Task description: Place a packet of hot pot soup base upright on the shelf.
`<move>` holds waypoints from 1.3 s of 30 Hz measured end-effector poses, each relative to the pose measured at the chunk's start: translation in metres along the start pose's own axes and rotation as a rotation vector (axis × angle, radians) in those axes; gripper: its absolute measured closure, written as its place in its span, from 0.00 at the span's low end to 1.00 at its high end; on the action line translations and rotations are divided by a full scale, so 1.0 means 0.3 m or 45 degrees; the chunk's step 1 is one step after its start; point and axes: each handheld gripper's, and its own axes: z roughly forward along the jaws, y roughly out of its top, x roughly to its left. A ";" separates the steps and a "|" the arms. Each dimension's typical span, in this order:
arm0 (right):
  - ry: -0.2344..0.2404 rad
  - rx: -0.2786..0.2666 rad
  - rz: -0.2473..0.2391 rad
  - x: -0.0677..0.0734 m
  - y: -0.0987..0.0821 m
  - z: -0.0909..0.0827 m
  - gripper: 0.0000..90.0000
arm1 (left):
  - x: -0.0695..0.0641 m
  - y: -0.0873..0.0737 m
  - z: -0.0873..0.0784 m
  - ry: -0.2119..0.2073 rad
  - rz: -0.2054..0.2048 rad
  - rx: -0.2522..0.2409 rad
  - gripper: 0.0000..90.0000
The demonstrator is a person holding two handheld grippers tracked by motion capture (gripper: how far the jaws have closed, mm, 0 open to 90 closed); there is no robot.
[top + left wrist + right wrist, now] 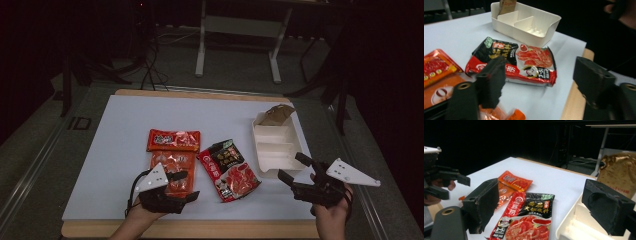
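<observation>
Three glossy, crinkled foil sachets lie mid-frame on the white counter [120,130]: two orange sachets [173,140] and one black-and-red sachet [228,170]. At right sits one white ribbed plastic tray [275,147] holding one brown-gold pouch [276,114]. The left hand-held gripper [187,185] and right hand-held gripper [292,167] are both released, grasping nothing.

Black-and-red sauce packet [228,170], orange packets [173,141], cream divided tray [274,150], gold-brown pouch [276,115], white mat [125,130]

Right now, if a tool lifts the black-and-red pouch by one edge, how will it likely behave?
The pouch is a flat foil sachet, so it would probably sag rather than stay stiff. Its glossy film may slip between pads. It bulges slightly in the left gripper view, suggesting soft filling that could shift; rolling or tipping seems unlikely.
</observation>
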 end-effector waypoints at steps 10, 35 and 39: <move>0.007 0.019 0.062 -0.006 -0.053 -0.038 0.16 | -0.072 0.038 0.164 -0.132 0.043 0.071 0.47; 0.036 0.034 0.088 -0.014 -0.076 -0.071 0.16 | -0.227 0.071 0.511 -0.017 0.318 0.435 1.00; 0.051 0.048 0.079 -0.015 -0.080 -0.061 0.16 | -0.226 0.066 0.524 0.005 0.339 0.467 1.00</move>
